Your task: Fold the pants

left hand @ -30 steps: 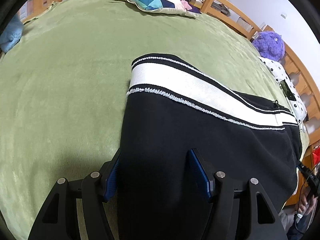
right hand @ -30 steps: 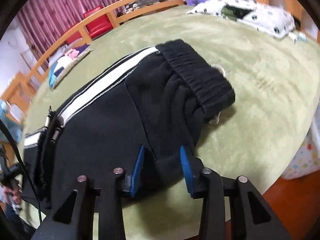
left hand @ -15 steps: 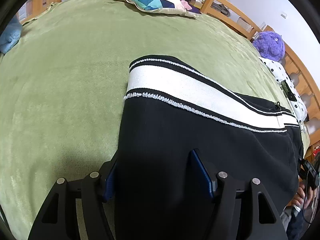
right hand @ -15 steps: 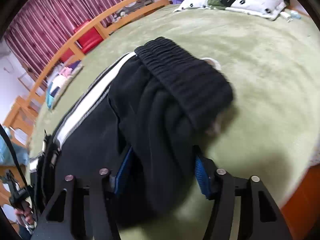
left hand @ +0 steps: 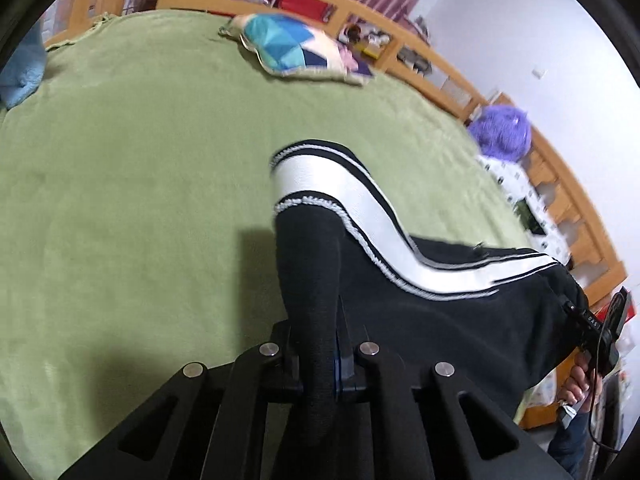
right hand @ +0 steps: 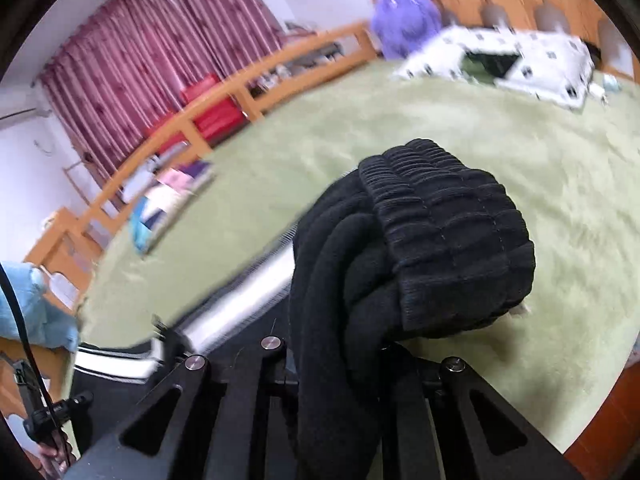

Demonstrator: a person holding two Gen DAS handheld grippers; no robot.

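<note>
On a green bed cover [left hand: 132, 184], the left gripper [left hand: 320, 360] is clamped on the hem end of black pants [left hand: 460, 320] with a white stripe, lifted off the cover. The right gripper [right hand: 340, 376] is clamped on their bunched waistband [right hand: 448, 240], raised above the same cover.

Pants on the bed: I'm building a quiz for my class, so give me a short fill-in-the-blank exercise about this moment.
1. The pants are black with a ____ side stripe.
2. The blanket under them is ____.
3. The right gripper is shut on fabric near the ribbed ____.
4. The left gripper is ____ on the pants.

Missing words: white; green; waistband; shut
</note>
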